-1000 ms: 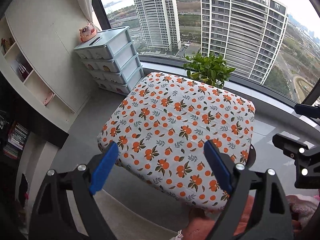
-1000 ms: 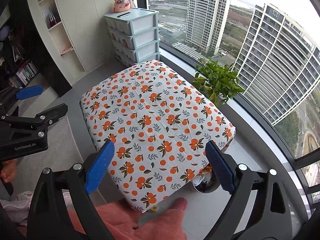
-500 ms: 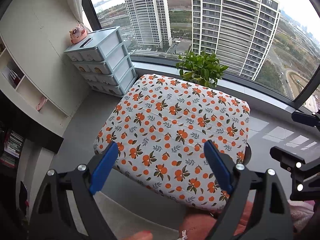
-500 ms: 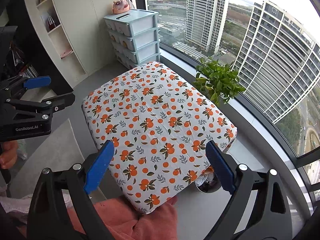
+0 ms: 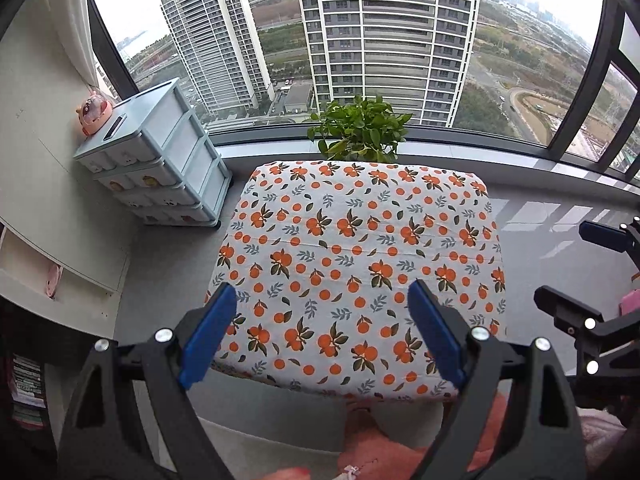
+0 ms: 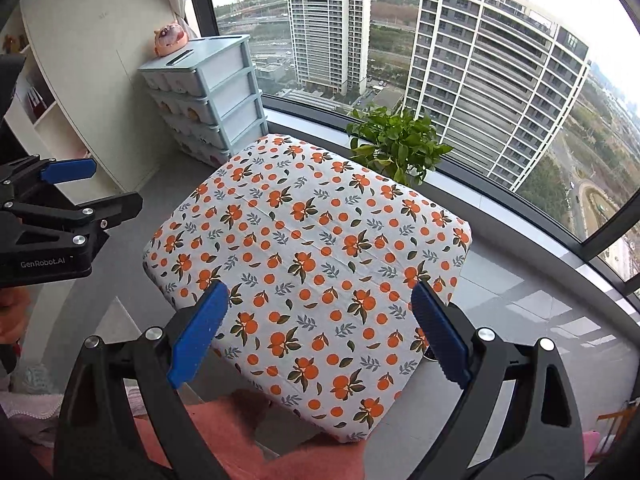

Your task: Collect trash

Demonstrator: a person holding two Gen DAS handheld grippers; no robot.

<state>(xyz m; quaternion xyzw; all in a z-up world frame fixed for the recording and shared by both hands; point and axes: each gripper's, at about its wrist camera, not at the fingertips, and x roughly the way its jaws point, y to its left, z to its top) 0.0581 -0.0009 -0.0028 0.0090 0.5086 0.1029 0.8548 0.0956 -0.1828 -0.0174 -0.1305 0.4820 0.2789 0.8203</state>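
A low table under an orange-print cloth [image 5: 360, 264] [image 6: 304, 264] fills the middle of both views, and I see no loose trash on it. My left gripper [image 5: 320, 292] hovers above the table's near edge, open, with only the cloth behind its blue pads. My right gripper [image 6: 320, 292] hangs over the near right corner, also open with nothing between its fingers. Each one shows at the edge of the other's view: the right gripper [image 5: 580, 270] and the left gripper [image 6: 94, 188]. What lies under the table is hidden.
A pale blue drawer unit [image 5: 160, 168] [image 6: 212, 96] with a pink toy [image 5: 93, 114] on top stands left of the table. A potted plant [image 5: 360, 128] sits behind it at the curved window. White shelves line the left wall. The person's coral-clad legs [image 6: 224, 432] are below.
Both grippers have swung sideways and rolled, so the table now sits squarer in the left wrist view. The bin under the table's right corner has slipped behind the right finger. Both jaws stayed wide.
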